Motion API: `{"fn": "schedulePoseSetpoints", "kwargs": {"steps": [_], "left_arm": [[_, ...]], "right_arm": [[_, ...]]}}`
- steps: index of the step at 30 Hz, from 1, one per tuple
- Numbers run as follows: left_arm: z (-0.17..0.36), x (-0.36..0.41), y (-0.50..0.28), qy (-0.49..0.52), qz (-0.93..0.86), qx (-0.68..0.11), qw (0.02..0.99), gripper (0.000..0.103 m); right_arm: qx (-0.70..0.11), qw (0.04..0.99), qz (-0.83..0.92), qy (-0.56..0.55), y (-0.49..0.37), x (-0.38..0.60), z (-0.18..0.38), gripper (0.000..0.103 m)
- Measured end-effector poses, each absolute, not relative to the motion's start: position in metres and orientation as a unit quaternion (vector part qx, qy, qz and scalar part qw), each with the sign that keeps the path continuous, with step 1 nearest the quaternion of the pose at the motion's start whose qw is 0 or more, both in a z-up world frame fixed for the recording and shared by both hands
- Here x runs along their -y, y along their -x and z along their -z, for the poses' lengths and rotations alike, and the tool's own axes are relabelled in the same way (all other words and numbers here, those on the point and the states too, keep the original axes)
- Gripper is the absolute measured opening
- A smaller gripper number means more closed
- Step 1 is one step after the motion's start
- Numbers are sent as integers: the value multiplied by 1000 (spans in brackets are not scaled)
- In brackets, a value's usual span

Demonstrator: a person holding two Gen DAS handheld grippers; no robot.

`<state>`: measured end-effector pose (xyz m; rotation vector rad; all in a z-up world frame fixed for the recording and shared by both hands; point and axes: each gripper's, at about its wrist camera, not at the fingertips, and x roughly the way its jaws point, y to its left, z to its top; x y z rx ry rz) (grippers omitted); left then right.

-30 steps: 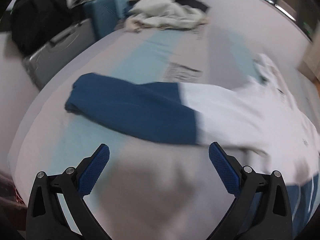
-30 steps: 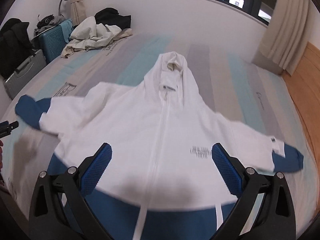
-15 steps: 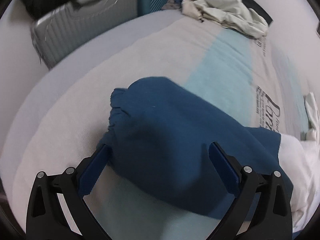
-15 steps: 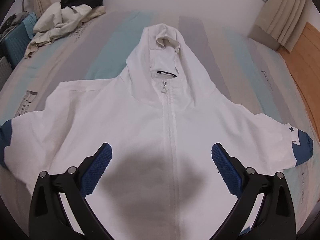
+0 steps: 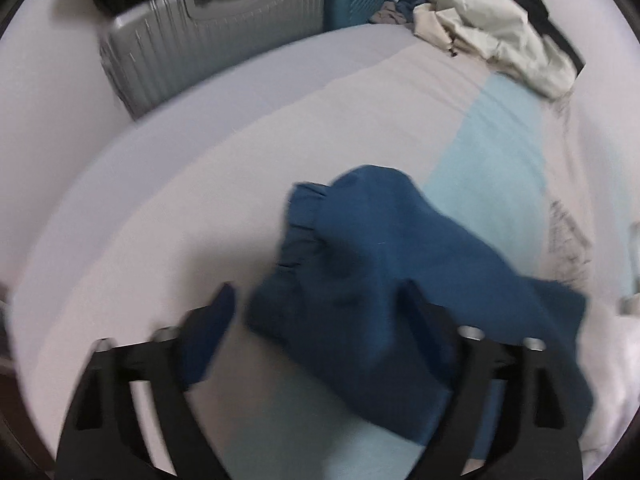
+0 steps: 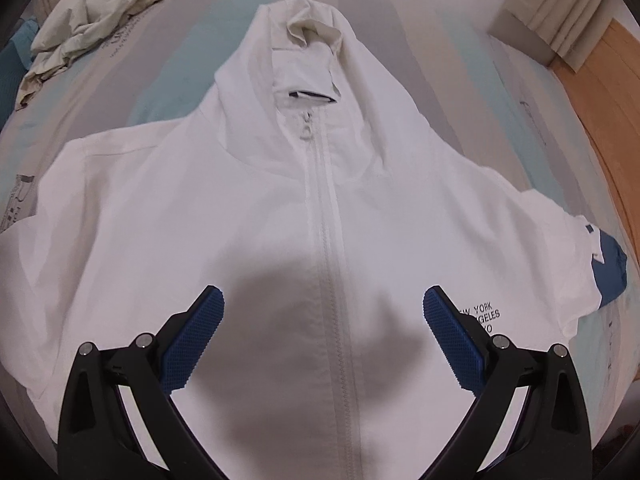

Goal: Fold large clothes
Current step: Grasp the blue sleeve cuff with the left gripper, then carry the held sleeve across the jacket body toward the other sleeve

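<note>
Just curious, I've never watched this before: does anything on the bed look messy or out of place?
Yes: a crumpled heap of cream and black clothes sits unfolded at the bed's far corner, while the white zip-up hooded jacket lies spread flat.

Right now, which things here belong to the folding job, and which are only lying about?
For the job: white hooded jacket, its blue sleeve end.

Lying about: grey suitcase, pile of pale clothes, curtain.
</note>
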<state>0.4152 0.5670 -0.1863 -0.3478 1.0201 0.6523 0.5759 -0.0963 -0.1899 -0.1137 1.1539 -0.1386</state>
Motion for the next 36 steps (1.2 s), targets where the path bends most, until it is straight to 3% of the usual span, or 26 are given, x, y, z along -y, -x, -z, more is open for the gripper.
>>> {"fn": "schedulePoseSetpoints", "kwargs": {"steps": [3,10,11,16,19,29,36], "left_arm": [[182,-569,-408,148,-321,-474,806,97],[211,-580,-417,210,-282,-505,788,94],[212,-578,-422,209,-280,-505,789,88],[209,-570,-430,235,-254,-525,777,34],[200,-557,-434,233,-240,-522,785,14],[140,-425,-487,164,-134,-477,853,11],[112,-273,-525,139,-59,-457,876,11]], "right_arm": [[-549,831,71,52,-578,96,194,96],[-552,828,79,57,-581,92,195,96],[-553,828,79,57,-580,92,194,96],[-552,826,94,58,-577,102,189,96],[-550,828,105,43,-576,118,192,96],[-535,836,122,14,-576,194,199,96],[-532,843,81,-11,-564,253,184,96]]}}
